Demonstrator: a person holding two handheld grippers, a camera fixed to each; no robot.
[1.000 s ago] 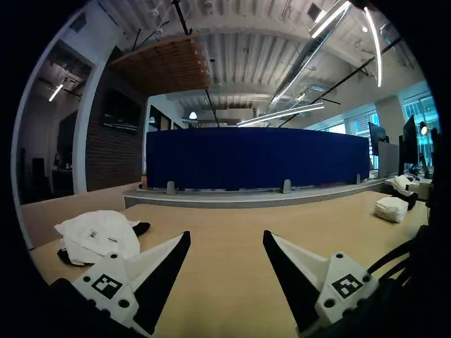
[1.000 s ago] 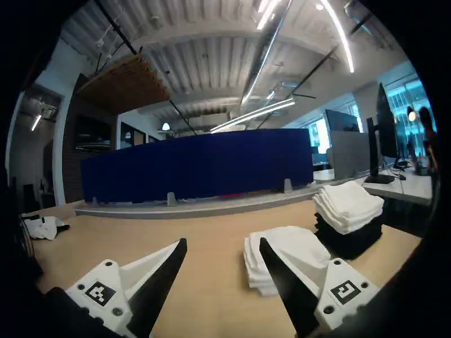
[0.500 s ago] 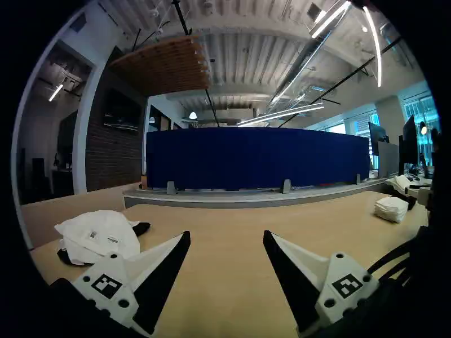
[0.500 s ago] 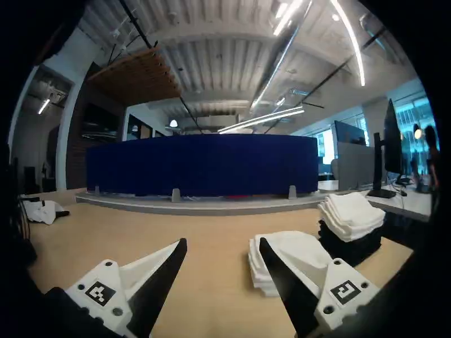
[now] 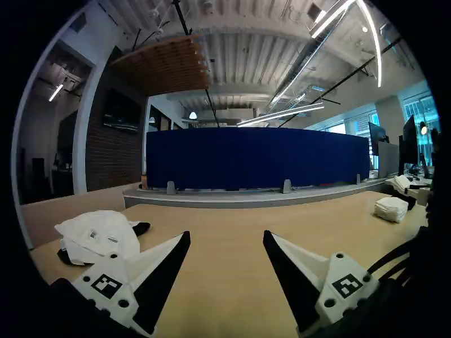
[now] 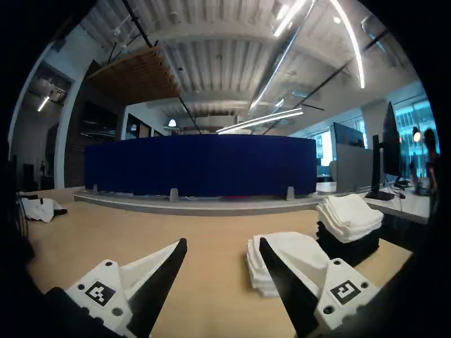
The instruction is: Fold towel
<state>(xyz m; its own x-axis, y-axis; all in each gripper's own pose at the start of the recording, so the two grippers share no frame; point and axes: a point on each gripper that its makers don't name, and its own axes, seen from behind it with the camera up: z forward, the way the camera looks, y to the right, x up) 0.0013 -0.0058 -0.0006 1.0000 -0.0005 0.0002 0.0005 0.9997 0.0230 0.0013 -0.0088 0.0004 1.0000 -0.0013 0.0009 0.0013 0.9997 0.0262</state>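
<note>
In the left gripper view my left gripper (image 5: 226, 242) is open over the bare wooden table (image 5: 237, 225). A crumpled pile of white towels (image 5: 97, 234) lies just left of its left finger, with a dark cloth under it. In the right gripper view my right gripper (image 6: 222, 248) is open, empty, low over the table. A small stack of folded white towels (image 6: 282, 262) sits right behind its right finger. Farther right a taller folded stack (image 6: 349, 217) has white towels on top of black ones.
A long blue divider panel (image 5: 253, 158) on a grey base runs across the far edge of the table. Monitors (image 6: 386, 149) stand on a desk at the right. The crumpled pile (image 6: 39, 209) is seen far left in the right gripper view.
The left gripper has stayed still. The right gripper's view has levelled out and swung slightly, so the folded stacks sit a little lower and nearer its right finger.
</note>
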